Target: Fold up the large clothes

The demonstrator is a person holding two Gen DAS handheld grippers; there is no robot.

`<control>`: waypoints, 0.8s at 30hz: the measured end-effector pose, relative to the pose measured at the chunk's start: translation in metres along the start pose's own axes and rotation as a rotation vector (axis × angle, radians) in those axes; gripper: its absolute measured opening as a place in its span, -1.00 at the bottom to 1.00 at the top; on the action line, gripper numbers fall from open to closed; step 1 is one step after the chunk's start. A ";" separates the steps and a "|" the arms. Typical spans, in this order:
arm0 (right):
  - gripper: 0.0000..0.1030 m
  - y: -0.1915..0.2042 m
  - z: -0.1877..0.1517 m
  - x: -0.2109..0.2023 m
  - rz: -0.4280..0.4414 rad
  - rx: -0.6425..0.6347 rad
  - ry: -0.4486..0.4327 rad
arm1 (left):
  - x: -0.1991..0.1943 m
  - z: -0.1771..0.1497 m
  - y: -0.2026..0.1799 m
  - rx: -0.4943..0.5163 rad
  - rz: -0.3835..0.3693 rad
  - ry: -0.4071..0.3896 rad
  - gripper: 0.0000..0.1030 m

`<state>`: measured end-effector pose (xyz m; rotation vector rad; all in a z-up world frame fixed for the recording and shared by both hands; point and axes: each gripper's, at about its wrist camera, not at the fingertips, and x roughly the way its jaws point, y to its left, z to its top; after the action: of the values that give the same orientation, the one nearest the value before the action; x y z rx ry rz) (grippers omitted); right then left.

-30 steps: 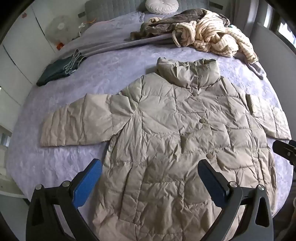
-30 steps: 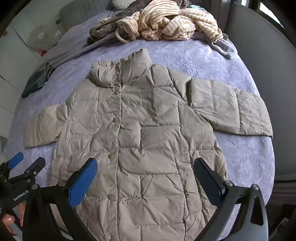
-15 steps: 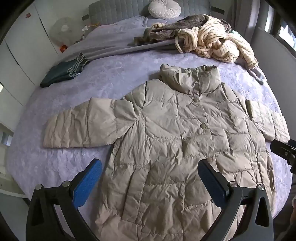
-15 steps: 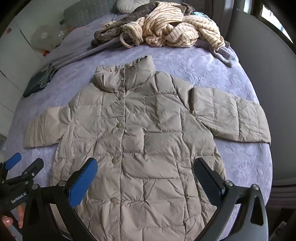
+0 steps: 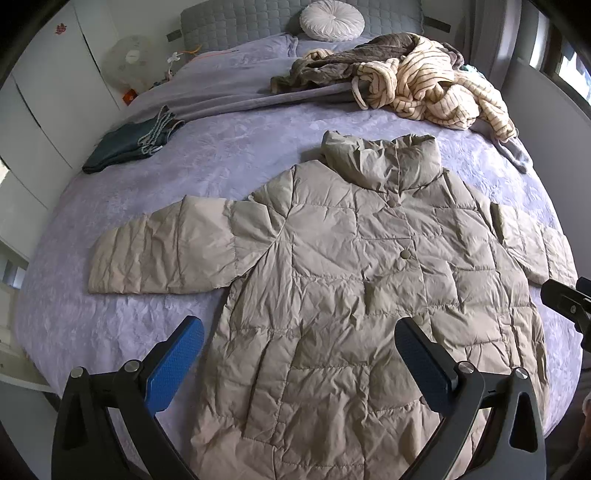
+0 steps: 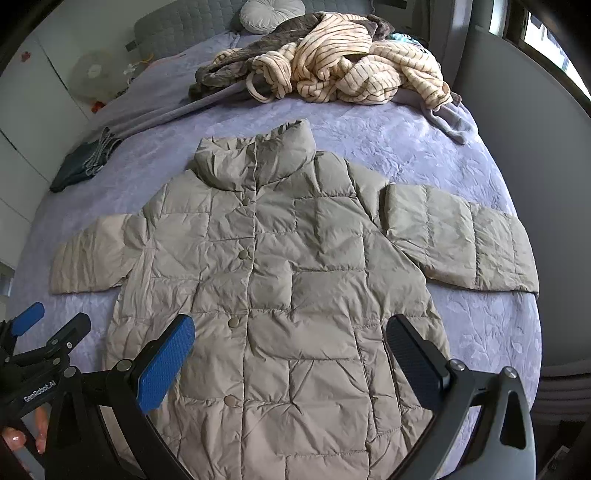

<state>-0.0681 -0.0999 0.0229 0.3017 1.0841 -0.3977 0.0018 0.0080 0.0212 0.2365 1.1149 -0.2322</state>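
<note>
jacket: beige quilted puffer jacket (image 5: 362, 295) flat on bed (image 5: 229, 155), front up, snapped shut, collar toward headboard, hem at near edge
sleeves: both spread out sideways; left sleeve (image 5: 162, 251) reaches toward left edge, right sleeve (image 6: 461, 236) toward right edge
left gripper (image 5: 299, 362): jaws wide apart, holding nothing, above jacket's lower left part, not touching fabric
right gripper (image 6: 291, 358): jaws wide apart, holding nothing, above jacket's lower middle, not touching fabric
clothes pile: striped cream robe (image 6: 351, 62) and brown garment (image 5: 354, 55) heaped at far right of bed, well apart from jacket
folded item: dark jeans (image 5: 129, 144) near far left edge
pillow: round white cushion (image 5: 332, 18) at headboard
fan: white fan (image 5: 129, 59) beside bed, left
</note>
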 end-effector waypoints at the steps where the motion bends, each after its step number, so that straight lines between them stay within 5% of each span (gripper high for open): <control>1: 1.00 0.000 0.000 0.000 0.000 0.001 -0.001 | -0.001 0.001 0.000 0.000 0.001 0.000 1.00; 24: 1.00 0.002 0.001 -0.004 0.001 -0.002 -0.006 | -0.001 -0.002 0.000 0.001 -0.001 -0.006 1.00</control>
<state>-0.0681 -0.0973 0.0272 0.2991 1.0783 -0.3964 0.0000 0.0089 0.0209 0.2362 1.1092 -0.2345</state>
